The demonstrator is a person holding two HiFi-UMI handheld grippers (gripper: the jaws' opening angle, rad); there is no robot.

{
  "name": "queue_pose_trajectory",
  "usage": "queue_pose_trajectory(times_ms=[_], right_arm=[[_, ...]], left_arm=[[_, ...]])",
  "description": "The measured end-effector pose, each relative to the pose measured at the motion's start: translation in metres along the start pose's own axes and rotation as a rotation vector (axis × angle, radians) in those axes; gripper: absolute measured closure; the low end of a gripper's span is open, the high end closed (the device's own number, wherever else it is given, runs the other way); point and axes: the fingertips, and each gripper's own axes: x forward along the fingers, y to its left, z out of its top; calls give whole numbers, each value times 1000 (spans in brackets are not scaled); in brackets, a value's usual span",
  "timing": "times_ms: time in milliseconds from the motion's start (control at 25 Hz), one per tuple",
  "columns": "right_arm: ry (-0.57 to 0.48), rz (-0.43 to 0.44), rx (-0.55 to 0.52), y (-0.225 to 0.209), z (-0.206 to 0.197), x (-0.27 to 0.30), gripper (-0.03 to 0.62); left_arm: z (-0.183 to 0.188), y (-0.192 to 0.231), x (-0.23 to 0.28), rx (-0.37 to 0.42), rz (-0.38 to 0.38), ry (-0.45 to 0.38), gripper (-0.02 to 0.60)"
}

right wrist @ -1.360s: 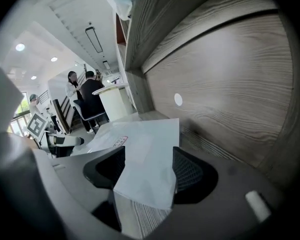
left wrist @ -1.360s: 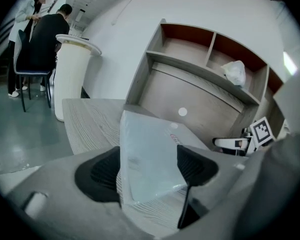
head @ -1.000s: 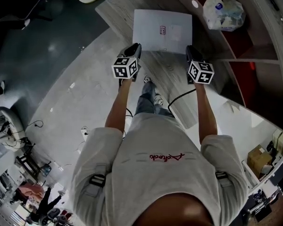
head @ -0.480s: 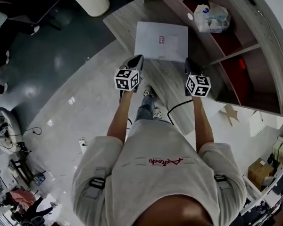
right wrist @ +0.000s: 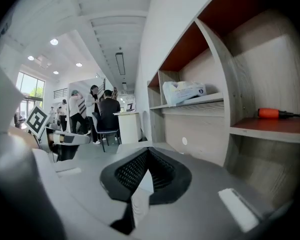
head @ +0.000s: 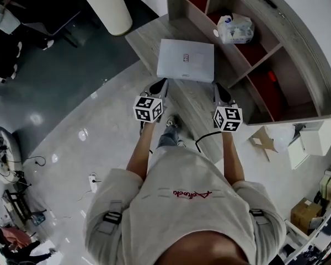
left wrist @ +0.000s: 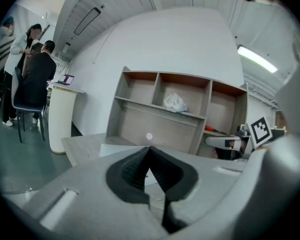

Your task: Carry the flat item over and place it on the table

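Flat item [head: 186,59] looks light, stiff, kinda slick; best pinched at its near corners. Left gripper [head: 162,83] and right gripper [head: 217,87] are squeezed fully closed, nothing clearly held.

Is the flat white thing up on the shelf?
No, the flat white thing lies on the wooden table, in front of the shelf.

Glossy grey floor [head: 60,109], wooden shelf unit [head: 287,65], white wall [left wrist: 190,44].
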Motion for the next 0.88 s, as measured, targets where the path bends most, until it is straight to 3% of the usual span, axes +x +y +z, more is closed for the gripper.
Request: queue_pose_trajectory(times_ms=[320, 880], right_arm=[[-41, 6, -7, 9, 9, -32, 589], [-63, 18, -20, 11, 11, -56, 589]], left_arm=[[9, -20, -32, 10, 23, -57, 580], [3, -42, -45, 9, 27, -75, 580]])
